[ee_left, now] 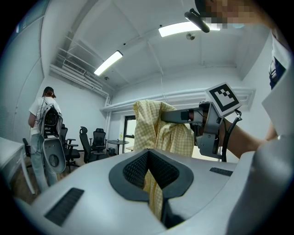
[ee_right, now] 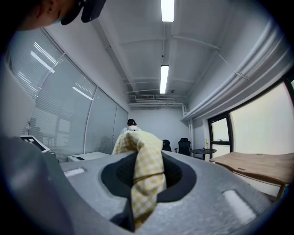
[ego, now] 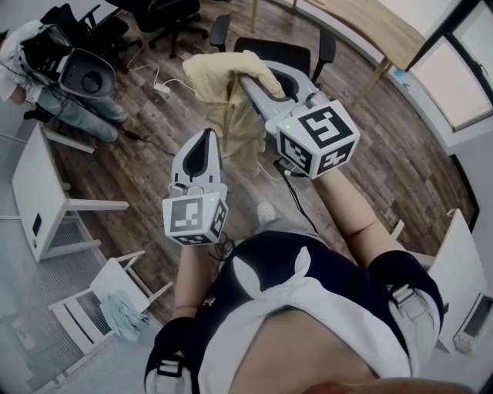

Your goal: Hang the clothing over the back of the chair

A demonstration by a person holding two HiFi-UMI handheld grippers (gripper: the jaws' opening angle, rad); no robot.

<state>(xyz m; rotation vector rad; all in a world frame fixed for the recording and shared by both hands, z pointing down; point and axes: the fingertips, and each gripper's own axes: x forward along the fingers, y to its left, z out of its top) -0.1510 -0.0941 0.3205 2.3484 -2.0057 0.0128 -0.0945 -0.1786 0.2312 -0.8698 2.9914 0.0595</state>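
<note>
A pale yellow checked garment (ego: 223, 73) hangs bunched in the air in front of a black office chair (ego: 281, 52). My right gripper (ego: 245, 77) is shut on the garment's top, and the cloth folds over its jaws in the right gripper view (ee_right: 142, 147). My left gripper (ego: 206, 132) sits lower and to the left, level, and is shut on a lower strip of the same garment. In the left gripper view (ee_left: 149, 158) that strip runs down into the slit between the jaws. The same view shows the garment (ee_left: 156, 124) draped from the right gripper (ee_left: 183, 114).
A person with a backpack (ego: 46, 61) stands at the far left by grey and black office chairs (ego: 154, 15). A white table (ego: 38, 192) and a white stool with a blue cloth (ego: 115, 312) stand at the left. A wooden table (ego: 370, 23) is behind the chair. Cables (ego: 162, 88) lie on the floor.
</note>
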